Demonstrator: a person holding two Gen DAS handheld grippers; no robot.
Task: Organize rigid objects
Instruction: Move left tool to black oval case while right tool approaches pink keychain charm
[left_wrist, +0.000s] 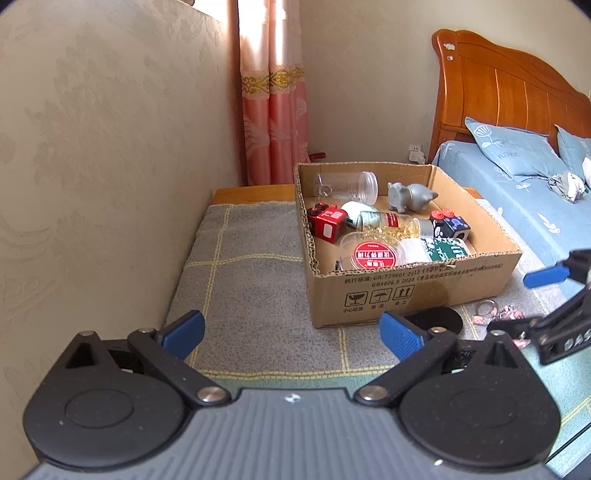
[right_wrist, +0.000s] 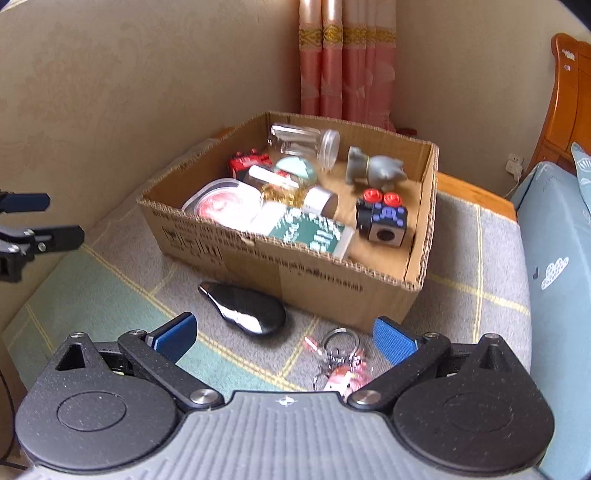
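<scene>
From the left wrist view, your left tongs (left_wrist: 291, 334) stand wide and hold nothing, hovering above the grey checked cloth (left_wrist: 243, 280) in front of the box (left_wrist: 413, 291). The box sits on the cloth with a clear jar (left_wrist: 347, 186), a grey figure (left_wrist: 410, 195), a red cube (left_wrist: 327, 221), a dark cube (left_wrist: 448, 227), a bottle (left_wrist: 391, 223) and a red-lidded tub (left_wrist: 369, 254) already inside. Just in front of the box a black shape (left_wrist: 439, 317) peeks out, and keys (left_wrist: 495, 312) lie to the right of it. Your right tongs (left_wrist: 554, 291) enter near the box's right front corner.

From the right wrist view, the right tongs (right_wrist: 284, 338) are also wide and empty, with the key ring (right_wrist: 341, 360) between the fingers, well in front of the box (right_wrist: 314, 284). The black object (right_wrist: 245, 308), glossy, smooth and rounded with a tapered end, lies just in front of the box wall, left of the keys. The left tongs (right_wrist: 29, 218) hover left of the box; I cannot tell their opening here.

Two things look left outside the box. The keys are a loose bundle of rings and pink charms: pinch only one ring and the rest may swing, snag the cloth or catch the box rim. The glossy black piece could slip from the pads if you grip its taper. The box is crowded, so a drop may knock the lying jars.
</scene>
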